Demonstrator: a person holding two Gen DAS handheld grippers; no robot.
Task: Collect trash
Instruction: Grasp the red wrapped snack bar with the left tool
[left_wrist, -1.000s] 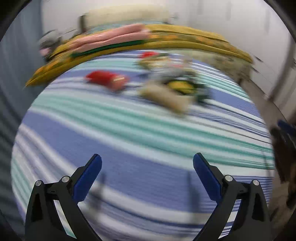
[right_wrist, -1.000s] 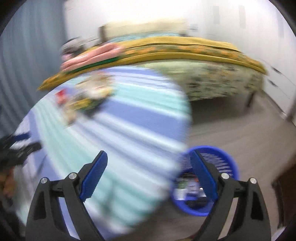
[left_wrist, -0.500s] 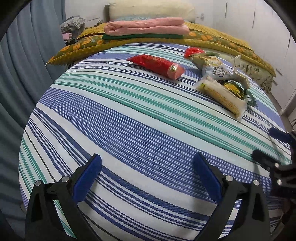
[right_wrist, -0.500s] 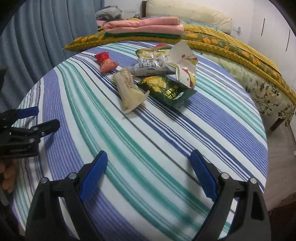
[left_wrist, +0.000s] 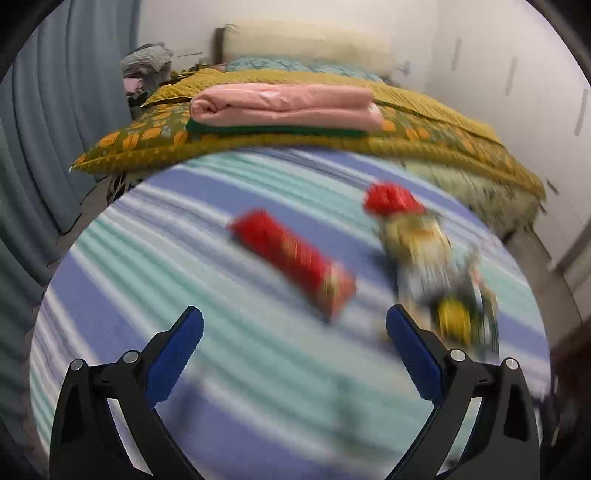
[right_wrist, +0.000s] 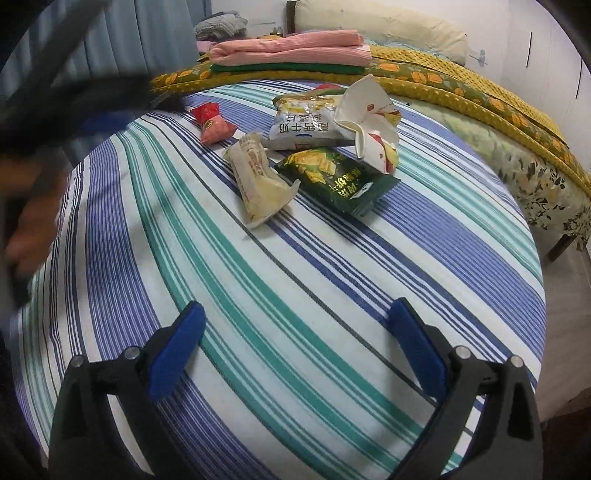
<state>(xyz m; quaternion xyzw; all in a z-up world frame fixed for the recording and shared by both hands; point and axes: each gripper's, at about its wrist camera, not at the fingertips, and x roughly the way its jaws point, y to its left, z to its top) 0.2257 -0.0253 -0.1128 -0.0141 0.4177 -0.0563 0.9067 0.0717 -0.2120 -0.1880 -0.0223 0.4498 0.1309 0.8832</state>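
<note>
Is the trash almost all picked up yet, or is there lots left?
Nothing looks picked up yet. Both the left gripper and the right gripper are open and empty. Left to do: the red wrapper, the pale wrapper, the green bag, the white bag and the crumpled paper all lie on the striped tablecloth. No bin shows right now.

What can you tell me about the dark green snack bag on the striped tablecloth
The dark green snack bag is a glossy foil-like packet printed with yellow crackers and yellow lettering. It lies flat on the striped tablecloth, one corner toward the camera. The crumpled white paper wrapper overlaps its far edge, and the pale clear wrapper lies against its left side. Neither gripper touches it. In the left wrist view it is only a blur.
</note>
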